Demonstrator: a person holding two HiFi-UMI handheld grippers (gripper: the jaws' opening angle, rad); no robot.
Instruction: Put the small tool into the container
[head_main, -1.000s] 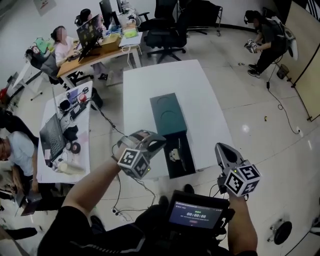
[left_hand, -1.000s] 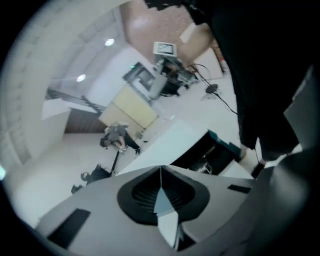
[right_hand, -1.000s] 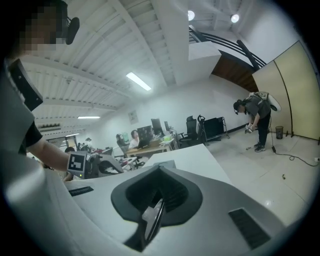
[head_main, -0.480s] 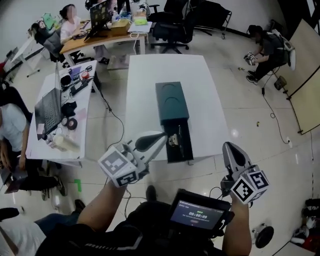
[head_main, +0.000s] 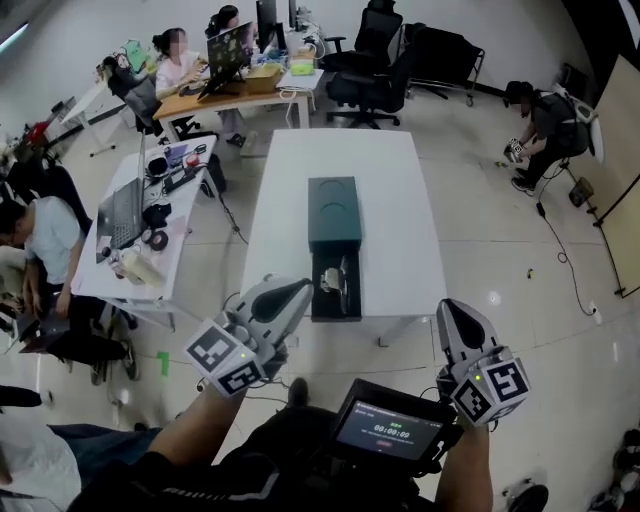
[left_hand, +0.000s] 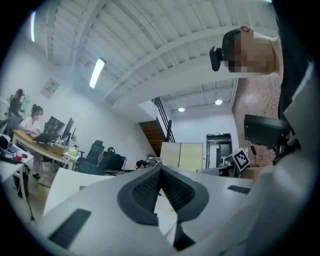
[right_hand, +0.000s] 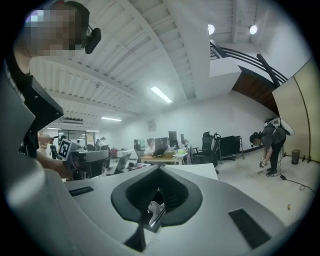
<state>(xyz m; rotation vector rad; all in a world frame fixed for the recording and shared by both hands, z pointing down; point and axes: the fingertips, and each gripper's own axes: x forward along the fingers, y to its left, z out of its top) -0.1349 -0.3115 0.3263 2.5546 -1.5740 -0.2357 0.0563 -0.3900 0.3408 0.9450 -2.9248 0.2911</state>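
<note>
The left gripper (head_main: 303, 290) and right gripper (head_main: 449, 306) both have their jaws clenched on nothing and are held short of the table (head_main: 400, 200), probably because no grasp is needed. The small tool (head_main: 335, 279) lies in the container (head_main: 333, 215), at its open end. That is just ahead of the left jaws and well to the left of the right jaws.

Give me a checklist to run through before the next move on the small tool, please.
Left gripper empty: ok, jaws together on nothing.
Right gripper empty: ok, jaws together too.
Small tool found: ok, lying in the open black tray.
Jaws open for a pick: not ok.
Grippers aimed down at the tool: not ok, both aim outward, not down.
Tool's graspable part: cannot tell, too small.
</note>
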